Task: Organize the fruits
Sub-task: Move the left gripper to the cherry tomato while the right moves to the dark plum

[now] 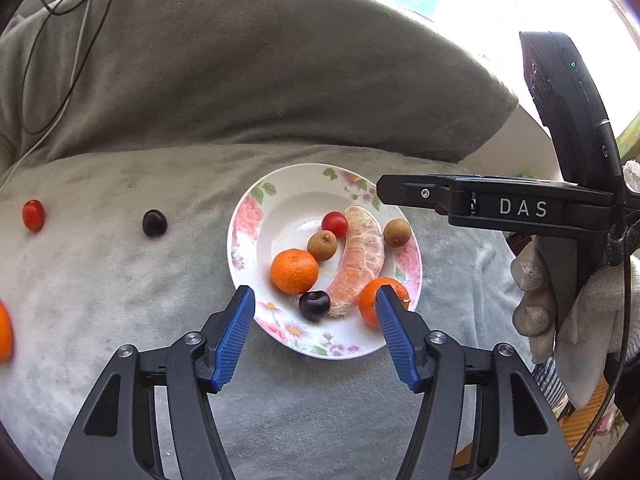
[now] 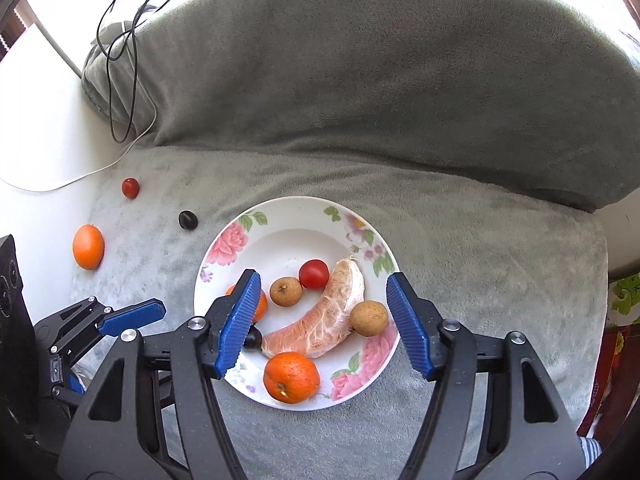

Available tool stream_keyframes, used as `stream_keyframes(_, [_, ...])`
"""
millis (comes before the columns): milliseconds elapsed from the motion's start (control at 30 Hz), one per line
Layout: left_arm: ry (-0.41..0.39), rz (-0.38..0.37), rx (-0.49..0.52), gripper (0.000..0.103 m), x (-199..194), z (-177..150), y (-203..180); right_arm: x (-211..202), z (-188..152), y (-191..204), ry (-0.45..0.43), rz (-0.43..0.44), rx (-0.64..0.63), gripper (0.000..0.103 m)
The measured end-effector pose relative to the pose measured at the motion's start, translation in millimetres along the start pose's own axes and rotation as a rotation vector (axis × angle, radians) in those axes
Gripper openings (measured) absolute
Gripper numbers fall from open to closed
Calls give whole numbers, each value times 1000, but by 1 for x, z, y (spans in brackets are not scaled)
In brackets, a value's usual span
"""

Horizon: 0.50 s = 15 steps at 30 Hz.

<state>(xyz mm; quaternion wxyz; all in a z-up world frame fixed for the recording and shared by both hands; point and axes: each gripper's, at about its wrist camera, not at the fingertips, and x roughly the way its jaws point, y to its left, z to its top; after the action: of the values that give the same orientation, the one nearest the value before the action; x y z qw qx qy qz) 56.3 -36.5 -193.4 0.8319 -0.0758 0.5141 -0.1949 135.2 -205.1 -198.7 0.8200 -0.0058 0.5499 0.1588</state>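
A floral plate (image 1: 248, 220) (image 2: 288, 220) sits on a grey blanket and holds two tangerines (image 1: 294, 271) (image 2: 291, 377), a pomelo segment (image 1: 358, 264) (image 2: 320, 328), two longans (image 1: 322, 245) (image 2: 369, 317), a cherry tomato (image 1: 335, 223) (image 2: 313, 274) and a dark cherry (image 1: 314, 305). My left gripper (image 1: 314, 304) is open and empty above the plate's near edge. My right gripper (image 2: 322, 292) is open and empty above the plate; it shows side-on in the left wrist view (image 1: 384, 192). Loose on the blanket to the left lie a cherry tomato (image 1: 33, 215) (image 2: 130, 188), a dark cherry (image 1: 154, 222) (image 2: 187, 220) and an orange (image 2: 88, 247).
A grey cushion (image 1: 240, 80) (image 2: 360, 80) rises behind the plate. Cables (image 2: 124, 60) lie at the back left. A white surface (image 2: 36, 128) borders the blanket on the left. My gloved hand (image 1: 560, 308) holds the right gripper.
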Motion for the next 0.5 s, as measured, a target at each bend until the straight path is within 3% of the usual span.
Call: stream_keyframes(500, [-46, 57, -60, 63, -19, 0, 45, -3, 8, 26, -61, 24, -40, 68])
